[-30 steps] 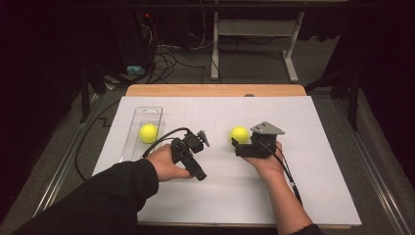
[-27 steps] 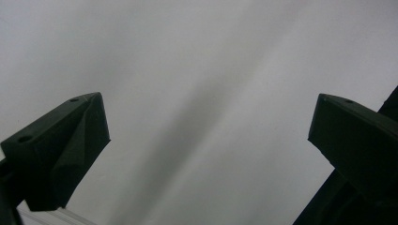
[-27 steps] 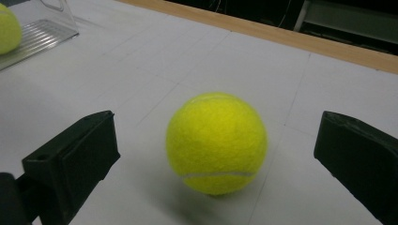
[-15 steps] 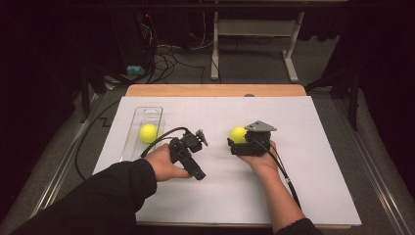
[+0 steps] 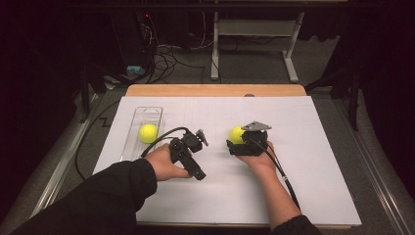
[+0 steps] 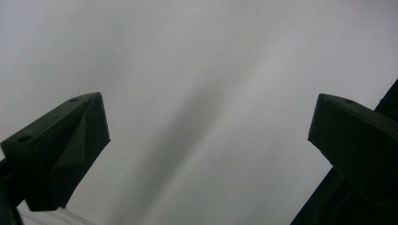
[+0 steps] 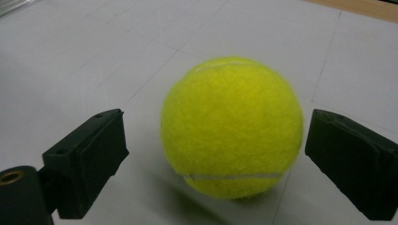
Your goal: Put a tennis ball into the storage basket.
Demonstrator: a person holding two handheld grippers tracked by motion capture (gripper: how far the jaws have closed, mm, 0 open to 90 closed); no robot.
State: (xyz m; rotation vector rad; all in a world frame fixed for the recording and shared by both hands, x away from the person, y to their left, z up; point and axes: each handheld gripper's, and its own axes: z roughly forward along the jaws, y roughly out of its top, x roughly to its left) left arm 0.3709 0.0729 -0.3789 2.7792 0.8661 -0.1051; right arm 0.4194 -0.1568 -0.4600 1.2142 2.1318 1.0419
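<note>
- The right gripper (image 7: 216,154) sat low over the white table sheet (image 5: 303,171), its 2 black jaws spread wide with a yellow tennis ball (image 7: 231,126) between them.
- A sliver of bare sheet showed on each side of that ball, so the jaws bracketed it without touching; the gripper was released, gripping nothing.
- In the high view the same right gripper (image 5: 234,143) pointed toward the person's left, and the ball (image 5: 237,134) rested on the sheet right at its jaw tips, partly tucked under the grey 3-cornered plate.
- The left gripper (image 6: 206,150) also stood wide apart and empty; between its jaws lay plain white sheet with a soft shadow across it.
- From above, the left gripper (image 5: 188,151) lay near the middle of the sheet, tilted, held by a hand in a dark sleeve.
- Just to its left stood a clear plastic tray (image 5: 154,111) with a 2nd tennis ball (image 5: 148,133) inside it.
- Judged step: the right gripper was lined up for a pick of the loose ball, with the grasp not yet made.
- Judged next move: closing the jaws evenly on the ball's widest part, firmly enough that the round, fuzzy surface would not squirt forward, then a lift; the tray with 1 ball already inside looked the likely destination.
</note>
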